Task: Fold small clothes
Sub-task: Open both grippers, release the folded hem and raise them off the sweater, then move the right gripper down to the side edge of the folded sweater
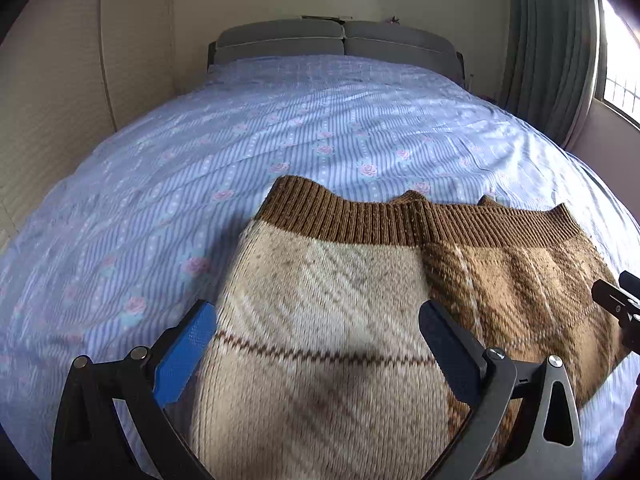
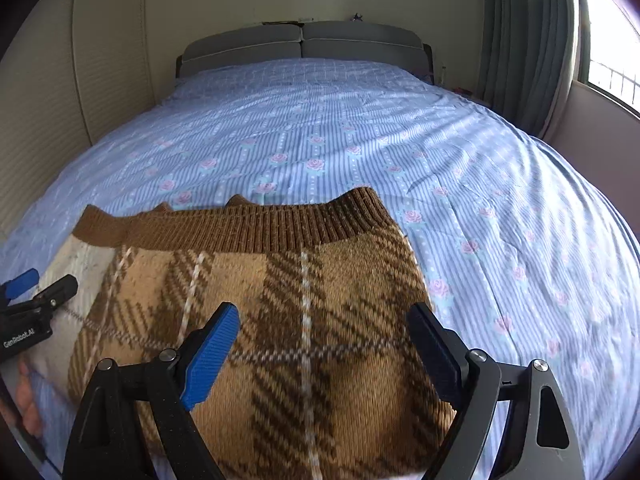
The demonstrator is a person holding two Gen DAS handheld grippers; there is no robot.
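Knit sweater [image 1: 340,300] lies flat on the bed [image 1: 280,128], brown ribbed hem on the far side. Left claw [image 1: 316,344] wide open over the cream half, pads clear of the knit, nothing gripped. Right claw [image 2: 324,352] also wide, over the brown plaid half [image 2: 304,304], holding nothing. The 2 claws sit side by side, near edge of the sweater under both.

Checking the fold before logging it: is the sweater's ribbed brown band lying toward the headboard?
Yes, the sweater's ribbed brown band lies along its far edge, toward the headboard.
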